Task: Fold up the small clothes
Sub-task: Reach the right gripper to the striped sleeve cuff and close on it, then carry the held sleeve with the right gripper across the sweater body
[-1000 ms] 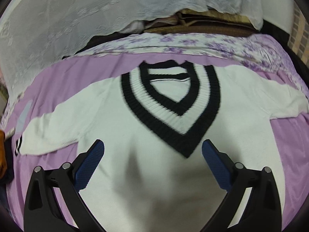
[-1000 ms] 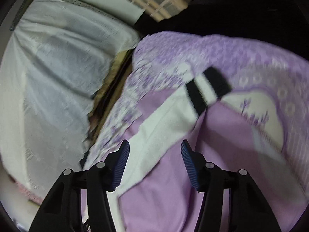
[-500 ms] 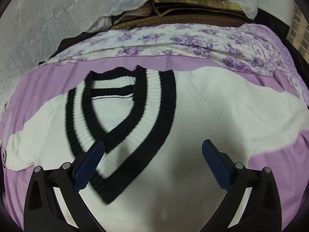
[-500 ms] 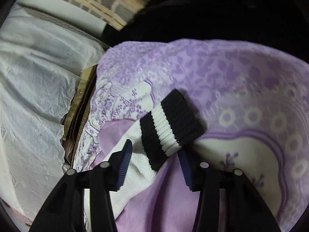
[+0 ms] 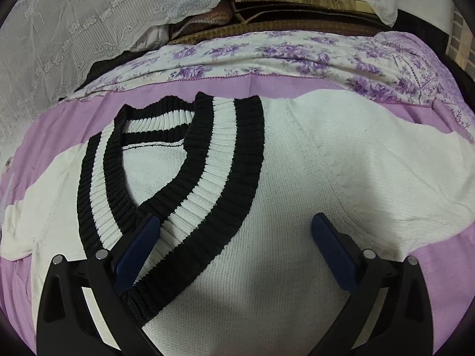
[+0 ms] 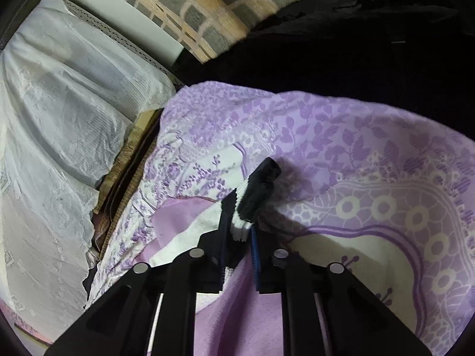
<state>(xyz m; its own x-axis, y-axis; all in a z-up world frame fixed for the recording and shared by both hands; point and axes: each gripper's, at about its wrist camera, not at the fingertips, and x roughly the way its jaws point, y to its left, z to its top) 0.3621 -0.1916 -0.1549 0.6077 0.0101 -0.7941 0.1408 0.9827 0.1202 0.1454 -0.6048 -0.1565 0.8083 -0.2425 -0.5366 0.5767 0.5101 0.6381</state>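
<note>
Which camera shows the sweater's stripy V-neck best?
The left wrist view: the stripy V-neck lies spread out on the white sweater. The right wrist view shows no neck, only the striped cuff pinched in the right tongs.

Lilac sheet [image 5: 74, 124], purple floral bedspread [image 5: 267, 56], white lace cover [image 5: 59, 29], tiled wall [image 6: 207, 9]

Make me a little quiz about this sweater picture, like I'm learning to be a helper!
1. True or false: the right gripper is shut on the sweater cuff.
2. Which colour is the sheet under the sweater? A green, B purple, C red.
3. Fill in: the left gripper fingers stand ____ above the sweater.

Key: 1 true; 2 B; 3 open.
</note>
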